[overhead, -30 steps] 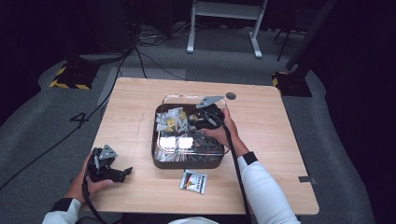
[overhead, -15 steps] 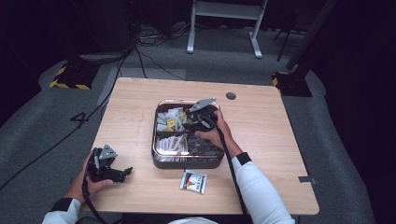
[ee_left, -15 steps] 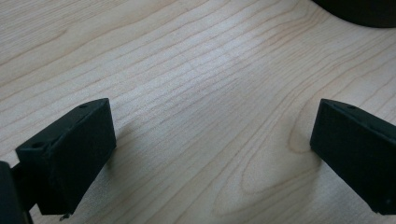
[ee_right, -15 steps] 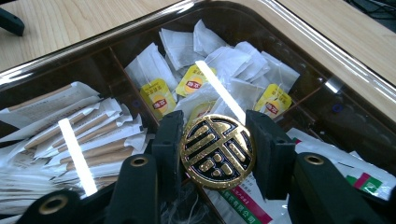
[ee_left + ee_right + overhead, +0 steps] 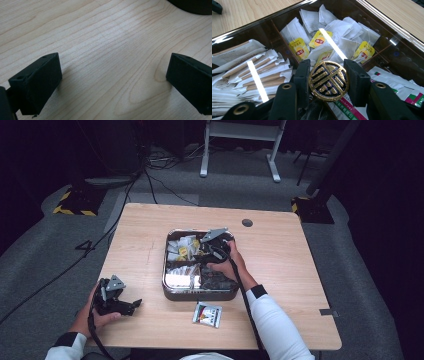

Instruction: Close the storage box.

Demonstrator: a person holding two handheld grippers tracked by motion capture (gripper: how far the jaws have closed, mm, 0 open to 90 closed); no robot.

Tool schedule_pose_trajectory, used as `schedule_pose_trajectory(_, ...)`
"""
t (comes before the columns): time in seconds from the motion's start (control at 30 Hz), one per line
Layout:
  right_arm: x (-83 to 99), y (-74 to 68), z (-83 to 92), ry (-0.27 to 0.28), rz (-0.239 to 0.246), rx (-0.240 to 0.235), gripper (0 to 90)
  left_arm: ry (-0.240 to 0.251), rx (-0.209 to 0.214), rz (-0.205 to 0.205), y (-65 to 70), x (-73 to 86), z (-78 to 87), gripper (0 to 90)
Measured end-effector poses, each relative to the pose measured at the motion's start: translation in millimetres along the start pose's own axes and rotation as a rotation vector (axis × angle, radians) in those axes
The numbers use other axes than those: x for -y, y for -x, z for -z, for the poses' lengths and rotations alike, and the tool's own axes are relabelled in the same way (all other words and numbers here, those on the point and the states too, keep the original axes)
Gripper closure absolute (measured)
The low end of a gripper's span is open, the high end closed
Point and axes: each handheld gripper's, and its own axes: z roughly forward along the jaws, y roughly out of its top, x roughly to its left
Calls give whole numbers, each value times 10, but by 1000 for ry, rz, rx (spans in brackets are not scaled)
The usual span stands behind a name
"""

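Observation:
A dark metal box [image 5: 169,289] with compartments stands mid-table under a clear lid [image 5: 387,32]. My right gripper [image 5: 214,251] is over its middle, and its jaws are shut on the lid's round gold-and-black knob [image 5: 329,81]. Through the lid I see yellow-tagged tea bags [image 5: 320,41] at the back and paper-wrapped sticks [image 5: 262,75] to the left. My left gripper [image 5: 131,305] rests on the table at the front left, held in a hand. Its jaws stand wide apart over bare wood [image 5: 112,75] with nothing between them.
A small printed sachet [image 5: 207,314] lies on the table just in front of the box. A cable hole [image 5: 247,223] sits near the far edge. Cables and a metal stand foot [image 5: 240,150] lie on the floor beyond the table.
The right gripper has come down with the lid by its knob, and the lid now lies flat on the box. The left gripper has kept still.

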Motion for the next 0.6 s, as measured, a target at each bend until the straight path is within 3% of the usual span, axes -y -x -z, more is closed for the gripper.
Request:
schedule_pose_trajectory(0.47,30,-36,16,12,-9,1,593,0,0,0,0,0,0,4)
schedule_pose_trajectory(0.6,26,-70,20,-11,13,2,592,0,0,0,0,0,0,4)
